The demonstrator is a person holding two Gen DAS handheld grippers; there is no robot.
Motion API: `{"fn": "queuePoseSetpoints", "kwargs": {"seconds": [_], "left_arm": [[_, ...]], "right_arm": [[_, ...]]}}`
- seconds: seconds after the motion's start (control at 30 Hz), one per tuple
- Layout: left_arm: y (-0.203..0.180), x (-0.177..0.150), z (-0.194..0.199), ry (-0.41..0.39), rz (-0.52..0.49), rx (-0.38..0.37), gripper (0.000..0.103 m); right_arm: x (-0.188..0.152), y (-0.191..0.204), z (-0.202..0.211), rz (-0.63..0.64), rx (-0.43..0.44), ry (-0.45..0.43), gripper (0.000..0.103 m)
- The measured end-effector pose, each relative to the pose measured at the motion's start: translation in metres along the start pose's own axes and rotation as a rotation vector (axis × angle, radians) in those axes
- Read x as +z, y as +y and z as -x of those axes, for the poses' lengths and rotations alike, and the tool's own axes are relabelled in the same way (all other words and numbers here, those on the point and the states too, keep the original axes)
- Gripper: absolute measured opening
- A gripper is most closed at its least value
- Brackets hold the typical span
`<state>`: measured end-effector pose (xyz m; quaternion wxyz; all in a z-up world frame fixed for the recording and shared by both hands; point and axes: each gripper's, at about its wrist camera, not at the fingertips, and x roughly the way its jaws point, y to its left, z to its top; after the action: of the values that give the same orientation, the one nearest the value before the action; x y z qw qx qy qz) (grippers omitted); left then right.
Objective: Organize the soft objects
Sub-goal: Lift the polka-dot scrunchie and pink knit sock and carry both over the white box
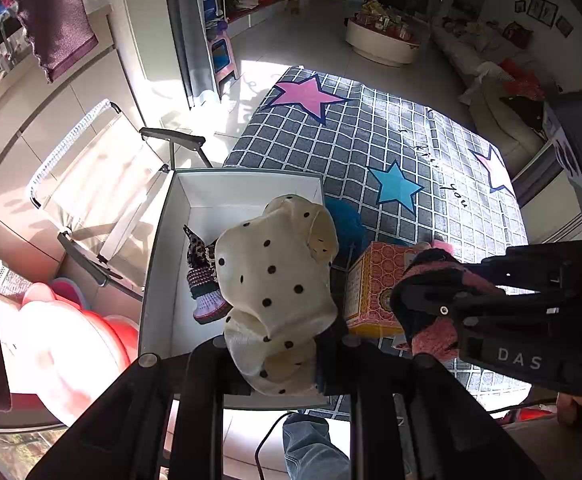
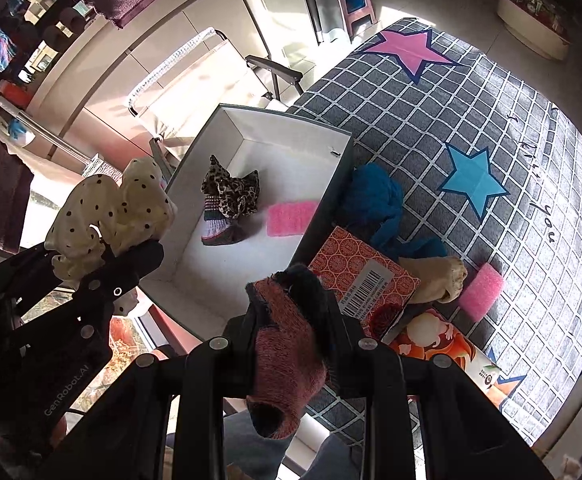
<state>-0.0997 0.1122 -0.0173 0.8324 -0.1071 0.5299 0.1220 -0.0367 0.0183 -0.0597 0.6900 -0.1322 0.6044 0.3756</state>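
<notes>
My left gripper point(image 1: 279, 344) is shut on a cream cloth with black dots point(image 1: 275, 280), held over the near end of a white open box point(image 1: 247, 190). In the box lie a leopard-print scrunchie point(image 2: 231, 192), a striped knit sock point(image 2: 223, 234) and a pink sponge point(image 2: 291, 216). My right gripper point(image 2: 291, 308) is shut on a red and black knit sock point(image 2: 291, 360), just right of the box, above an orange patterned carton point(image 2: 363, 272). On the table lie a blue cloth point(image 2: 375, 204), a beige sock point(image 2: 439, 280) and a second pink sponge point(image 2: 483, 286).
The table wears a grey checked cloth with stars point(image 1: 371, 132). An orange printed packet point(image 2: 439, 340) lies near the front edge. A folding chair point(image 1: 103, 184) stands left of the box. A person's leg in jeans point(image 1: 311, 448) shows below.
</notes>
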Motion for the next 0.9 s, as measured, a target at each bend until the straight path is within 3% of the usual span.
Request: {"fn": "queuePoseSetpoints", "kwargs": {"seconds": [0.63,0.9], "left_arm": [[0.004,0.002,-0.006,0.015,0.022,0.006,0.022],[0.013,0.006,-0.015,0.024,0.052,0.028,0.022]], "right_arm": [[0.003,0.001,-0.003,0.009,0.002,0.008,0.029],[0.02,-0.001,-0.003,0.004,0.011,-0.004,0.029]]}}
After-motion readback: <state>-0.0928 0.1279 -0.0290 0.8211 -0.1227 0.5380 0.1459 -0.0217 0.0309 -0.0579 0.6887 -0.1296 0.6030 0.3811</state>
